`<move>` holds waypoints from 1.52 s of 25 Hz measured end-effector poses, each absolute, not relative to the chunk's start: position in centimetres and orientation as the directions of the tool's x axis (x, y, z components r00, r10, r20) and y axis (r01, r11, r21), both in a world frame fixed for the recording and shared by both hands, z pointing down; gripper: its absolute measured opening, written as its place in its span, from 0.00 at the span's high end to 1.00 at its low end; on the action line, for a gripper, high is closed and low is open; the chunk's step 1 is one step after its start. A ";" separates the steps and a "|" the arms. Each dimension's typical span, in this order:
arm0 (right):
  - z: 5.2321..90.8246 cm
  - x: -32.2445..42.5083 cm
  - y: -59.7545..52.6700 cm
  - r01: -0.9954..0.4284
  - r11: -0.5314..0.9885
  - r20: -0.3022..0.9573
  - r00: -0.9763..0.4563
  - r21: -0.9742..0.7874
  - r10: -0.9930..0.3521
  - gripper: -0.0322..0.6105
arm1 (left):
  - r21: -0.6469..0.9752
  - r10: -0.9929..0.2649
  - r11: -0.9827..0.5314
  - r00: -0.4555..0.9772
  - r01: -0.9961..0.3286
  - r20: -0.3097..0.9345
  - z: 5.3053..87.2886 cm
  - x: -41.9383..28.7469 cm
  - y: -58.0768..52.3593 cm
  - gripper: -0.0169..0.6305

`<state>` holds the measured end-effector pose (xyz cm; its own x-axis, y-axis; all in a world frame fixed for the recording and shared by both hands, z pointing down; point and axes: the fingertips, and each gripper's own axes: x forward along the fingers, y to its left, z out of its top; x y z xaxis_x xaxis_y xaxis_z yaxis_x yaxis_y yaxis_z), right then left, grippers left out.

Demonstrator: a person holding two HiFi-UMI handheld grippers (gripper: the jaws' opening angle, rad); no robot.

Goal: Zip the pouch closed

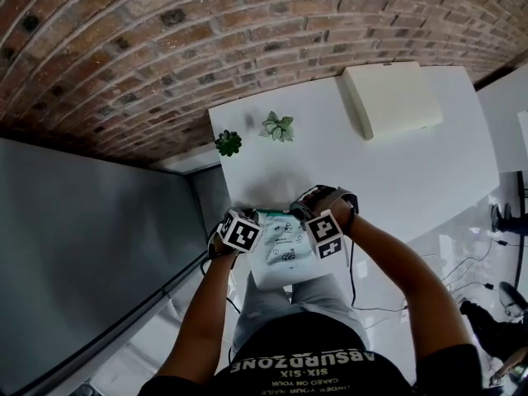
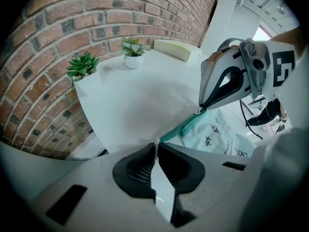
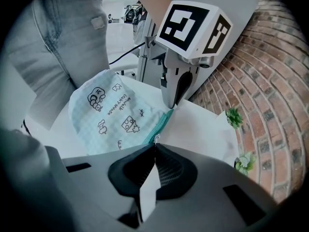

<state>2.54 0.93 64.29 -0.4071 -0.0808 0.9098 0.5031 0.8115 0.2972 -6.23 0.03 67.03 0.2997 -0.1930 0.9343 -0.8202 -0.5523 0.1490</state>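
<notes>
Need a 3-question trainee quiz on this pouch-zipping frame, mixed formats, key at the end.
1. True or false: the left gripper is open and clear of the pouch.
2. How many potted plants stand on the table? A one, B two, C four.
3. Fill in: the teal ____ runs from the left gripper's tips to the tips of the right gripper.
Key: 1 false, it is shut on the pouch's edge; 2 B; 3 zipper.
</notes>
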 end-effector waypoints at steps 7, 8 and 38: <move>64.0 2.6 1.3 0.503 0.812 0.907 -0.414 0.297 -0.076 0.95 | 0.147 -0.187 -0.555 0.296 -0.819 0.937 67.1 -6.2 0.2 0.93; 64.0 2.6 1.3 0.505 0.811 0.908 -0.413 0.297 -0.076 0.95 | 0.146 -0.188 -0.555 0.294 -0.819 0.937 67.1 -6.3 0.2 0.93; 64.6 5.8 1.1 0.463 0.839 0.914 -0.396 0.286 -0.093 0.95 | 0.139 -0.198 -0.534 0.283 -0.834 0.939 67.2 -6.1 0.1 0.93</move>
<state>5.83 1.08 64.60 -0.3961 -0.0930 0.9135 0.4627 0.8391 0.2860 -6.12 0.12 67.16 0.2826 -0.1976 0.9387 -0.8341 -0.5339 0.1388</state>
